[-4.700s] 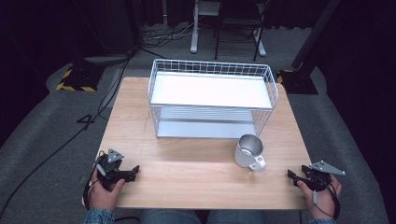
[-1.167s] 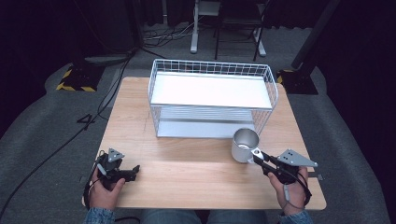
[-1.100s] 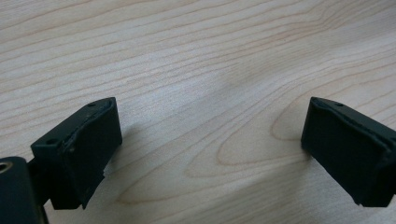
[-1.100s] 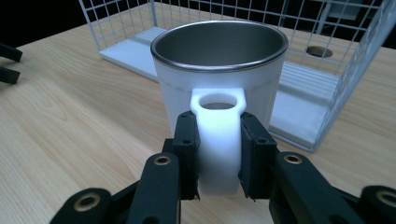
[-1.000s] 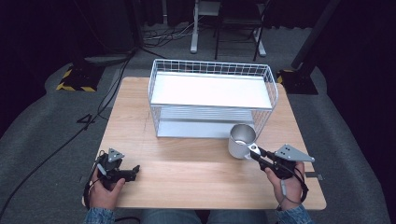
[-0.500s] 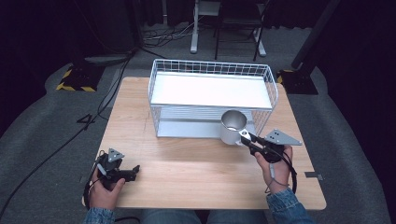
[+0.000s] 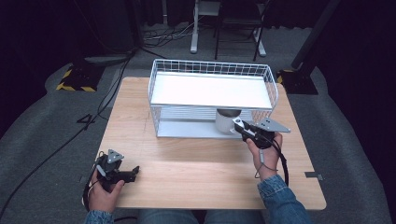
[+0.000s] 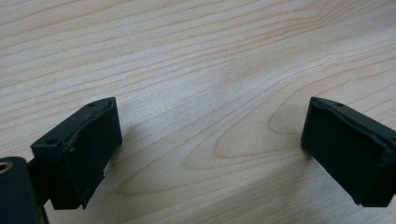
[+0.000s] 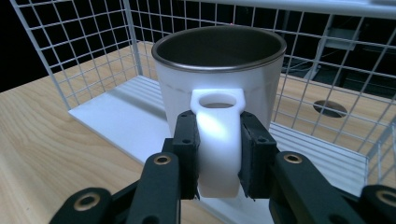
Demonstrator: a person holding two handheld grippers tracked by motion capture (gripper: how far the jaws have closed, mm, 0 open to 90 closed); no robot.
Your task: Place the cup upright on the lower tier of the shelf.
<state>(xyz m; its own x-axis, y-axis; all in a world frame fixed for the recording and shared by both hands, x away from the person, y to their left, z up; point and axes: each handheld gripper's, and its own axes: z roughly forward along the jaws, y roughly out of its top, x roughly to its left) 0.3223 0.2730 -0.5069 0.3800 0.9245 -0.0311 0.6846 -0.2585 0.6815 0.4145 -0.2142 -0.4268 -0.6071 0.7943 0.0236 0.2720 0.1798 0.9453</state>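
While the right gripper (image 9: 218, 154) holds the white handle (image 9: 218, 140) of the mug (image 7: 227, 120), its jaws press on both sides of the handle, closed on it. The mug is upright, white outside with a dark metal inside. It is at the front opening of the rack (image 7: 212, 70), on the lower level, under the white top shelf (image 7: 210, 91). In the right gripper view the mug stands over the white bottom shelf (image 9: 121, 119) of the rack, with wire grid (image 9: 84, 42) behind it and at both sides; whether it touches this shelf cannot be told. The right hand (image 7: 264, 156), in a denim sleeve (image 7: 282, 200), is just in front of the rack, near its right end.

The left gripper (image 7: 134, 171) is well apart from the rack, near the front left corner of the desk (image 7: 196, 163), held by the left hand (image 7: 103, 189). Its jaws are wide apart and hold nothing; in the left gripper view, bare wood lies between them.
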